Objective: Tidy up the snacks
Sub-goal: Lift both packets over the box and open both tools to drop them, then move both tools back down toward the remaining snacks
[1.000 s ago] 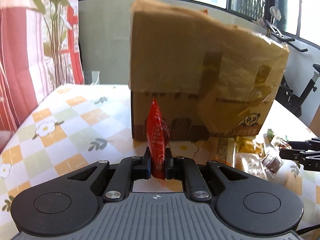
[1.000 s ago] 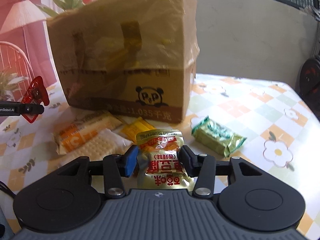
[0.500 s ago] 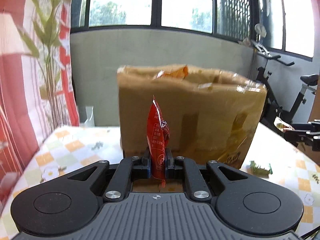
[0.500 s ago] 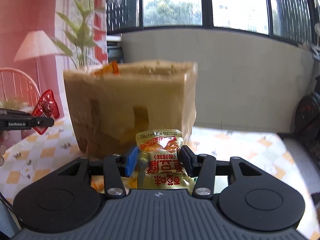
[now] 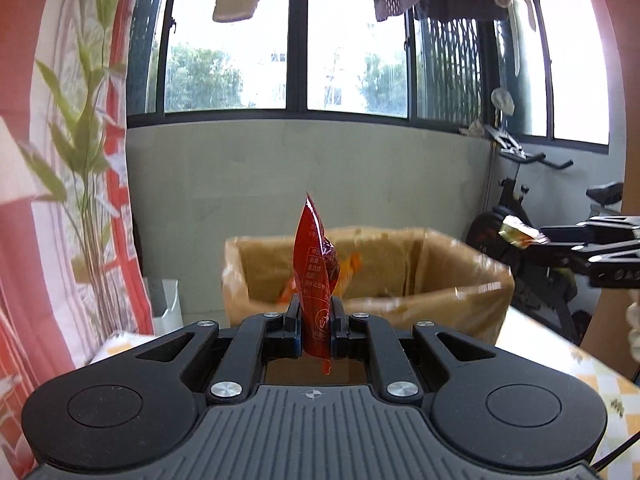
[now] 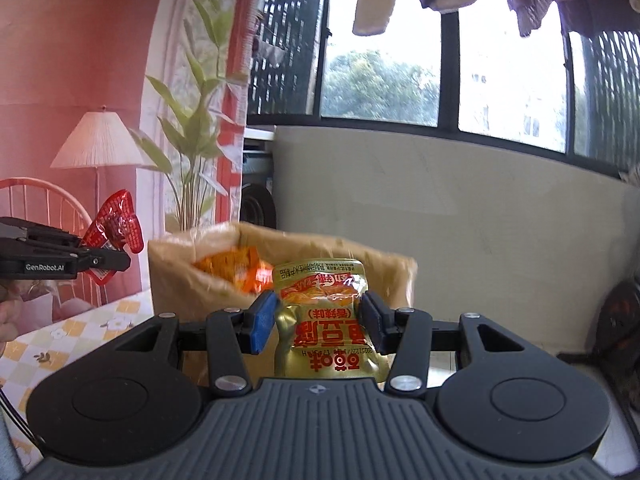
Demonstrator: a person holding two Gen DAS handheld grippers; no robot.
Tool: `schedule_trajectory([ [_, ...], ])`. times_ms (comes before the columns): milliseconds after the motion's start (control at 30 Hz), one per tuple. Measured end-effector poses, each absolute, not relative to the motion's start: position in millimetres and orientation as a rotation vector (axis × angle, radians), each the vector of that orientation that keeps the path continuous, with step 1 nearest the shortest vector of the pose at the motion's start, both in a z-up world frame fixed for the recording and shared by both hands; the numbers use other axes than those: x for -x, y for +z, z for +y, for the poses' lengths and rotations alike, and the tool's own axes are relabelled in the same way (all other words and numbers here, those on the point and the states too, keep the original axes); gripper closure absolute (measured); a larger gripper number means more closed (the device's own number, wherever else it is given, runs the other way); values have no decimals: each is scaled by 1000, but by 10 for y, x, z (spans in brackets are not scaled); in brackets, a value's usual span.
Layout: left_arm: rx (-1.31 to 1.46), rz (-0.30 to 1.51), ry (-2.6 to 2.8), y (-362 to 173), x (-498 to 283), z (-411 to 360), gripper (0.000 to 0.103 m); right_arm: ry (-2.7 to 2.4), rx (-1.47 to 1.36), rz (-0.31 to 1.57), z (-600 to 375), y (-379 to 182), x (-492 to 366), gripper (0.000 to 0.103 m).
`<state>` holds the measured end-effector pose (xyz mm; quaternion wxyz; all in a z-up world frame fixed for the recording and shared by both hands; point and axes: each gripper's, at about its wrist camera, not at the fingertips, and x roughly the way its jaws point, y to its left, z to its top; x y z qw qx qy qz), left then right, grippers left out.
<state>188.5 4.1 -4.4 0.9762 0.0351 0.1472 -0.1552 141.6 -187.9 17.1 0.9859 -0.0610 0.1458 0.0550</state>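
Note:
My left gripper (image 5: 315, 318) is shut on a red snack packet (image 5: 314, 264), held upright in front of and above the open cardboard box (image 5: 420, 280). My right gripper (image 6: 318, 320) is shut on a gold snack packet (image 6: 324, 320), held at the box's rim height. The box (image 6: 176, 276) holds orange packets (image 6: 236, 268). The left gripper with its red packet (image 6: 116, 232) shows at the left of the right wrist view. The right gripper with its gold packet (image 5: 518, 234) shows at the right of the left wrist view.
The checked floral tablecloth (image 6: 80, 332) shows under the box, also in the left wrist view (image 5: 600, 376). An exercise bike (image 5: 532, 216) stands right of the table. A grey wall, windows and hanging laundry are behind. A plant and red curtain are at the left.
Both grippers have risen with their packets from table level to above the box's rim. The box's open top and the orange packets inside have come into view.

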Motion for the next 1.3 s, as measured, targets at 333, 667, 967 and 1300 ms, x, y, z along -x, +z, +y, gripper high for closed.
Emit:
schedule_trajectory([
  [333, -56, 319, -379, 225, -2554, -268, 91, 124, 94, 349, -1909, 168, -2346, 54],
  [667, -113, 439, -434, 26, -3120, -902, 66, 61, 55, 449, -2126, -124, -2731, 52],
  [967, -103, 460, -359, -88, -3044, -744, 45, 71, 58, 435, -2196, -91, -2488, 42],
  [1300, -51, 389, -272, 24, -2587, -392, 28, 116, 59, 391, -2186, -21, -1923, 37],
])
